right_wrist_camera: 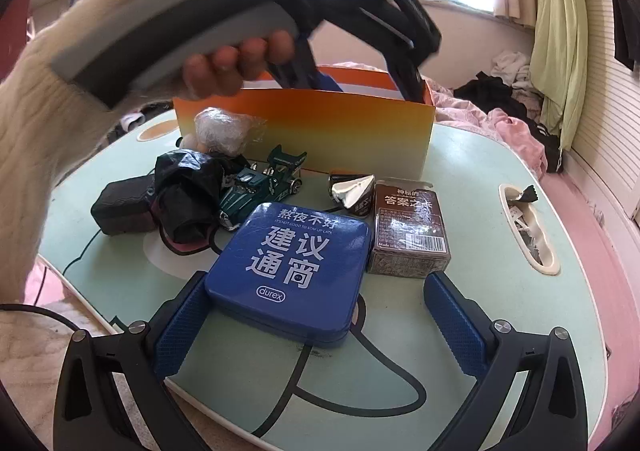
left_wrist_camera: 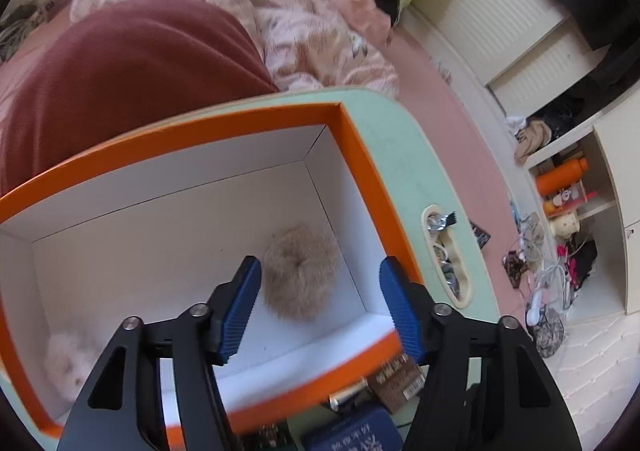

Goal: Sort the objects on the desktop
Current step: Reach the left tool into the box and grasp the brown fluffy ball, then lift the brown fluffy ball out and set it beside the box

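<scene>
Left gripper (left_wrist_camera: 320, 307) hangs spread and empty inside the orange box (left_wrist_camera: 168, 139), above the tan pompom (left_wrist_camera: 298, 271) on its floor. Right gripper (right_wrist_camera: 310, 315) is spread around the blue tin (right_wrist_camera: 292, 263) on the table (right_wrist_camera: 480, 219); the left pad already touches, so an off-centre squeeze may skid it into the brown packet (right_wrist_camera: 408, 227).

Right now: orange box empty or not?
Not empty. A tan fur pompom and a white fluffy item lie on the orange box floor.

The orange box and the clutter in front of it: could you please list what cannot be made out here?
- White fluffy item in the orange box: left wrist view, blurred, partly behind the left gripper.
- Box interior: right wrist view, hidden by its front wall.
- Silver-wrapped bundle: contents hidden by wrap.
- Brown packet: small print unreadable.
- Blue tin between the open fingers of the right gripper: contents hidden.
</scene>
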Demonstrator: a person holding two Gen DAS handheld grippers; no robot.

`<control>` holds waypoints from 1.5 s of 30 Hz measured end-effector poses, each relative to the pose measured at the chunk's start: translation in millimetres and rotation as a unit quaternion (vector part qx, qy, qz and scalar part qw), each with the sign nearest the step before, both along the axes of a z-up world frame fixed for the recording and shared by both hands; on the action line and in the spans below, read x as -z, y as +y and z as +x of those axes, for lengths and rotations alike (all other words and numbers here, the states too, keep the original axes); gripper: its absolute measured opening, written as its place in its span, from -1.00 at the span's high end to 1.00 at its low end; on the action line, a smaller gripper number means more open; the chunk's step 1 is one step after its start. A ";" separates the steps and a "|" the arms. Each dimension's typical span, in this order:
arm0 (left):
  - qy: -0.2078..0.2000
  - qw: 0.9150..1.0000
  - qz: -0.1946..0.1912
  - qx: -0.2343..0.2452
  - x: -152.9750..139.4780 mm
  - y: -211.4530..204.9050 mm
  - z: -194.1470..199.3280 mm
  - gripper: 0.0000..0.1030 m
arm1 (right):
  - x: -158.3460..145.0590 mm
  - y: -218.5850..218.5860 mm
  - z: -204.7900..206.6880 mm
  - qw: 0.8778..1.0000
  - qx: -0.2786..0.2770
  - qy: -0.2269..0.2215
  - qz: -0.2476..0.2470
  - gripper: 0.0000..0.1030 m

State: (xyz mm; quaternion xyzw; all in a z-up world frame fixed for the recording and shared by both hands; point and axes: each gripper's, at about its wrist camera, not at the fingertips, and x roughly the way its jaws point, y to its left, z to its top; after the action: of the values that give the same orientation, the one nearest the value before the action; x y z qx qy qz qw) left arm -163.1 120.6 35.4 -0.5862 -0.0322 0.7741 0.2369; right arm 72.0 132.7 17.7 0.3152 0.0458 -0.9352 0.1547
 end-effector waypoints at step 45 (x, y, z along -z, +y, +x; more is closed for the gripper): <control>0.231 0.972 -0.011 -0.036 15.5 -162.1 219.1 -0.65 | -3.7 -8.3 1.8 1.000 0.002 -0.001 0.004 -1.00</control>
State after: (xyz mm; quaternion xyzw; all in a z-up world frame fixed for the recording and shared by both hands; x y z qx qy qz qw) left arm 56.0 -41.5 19.8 -0.3929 0.0104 0.8967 0.2036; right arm 73.7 124.5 21.4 0.3172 0.0482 -0.9350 0.1513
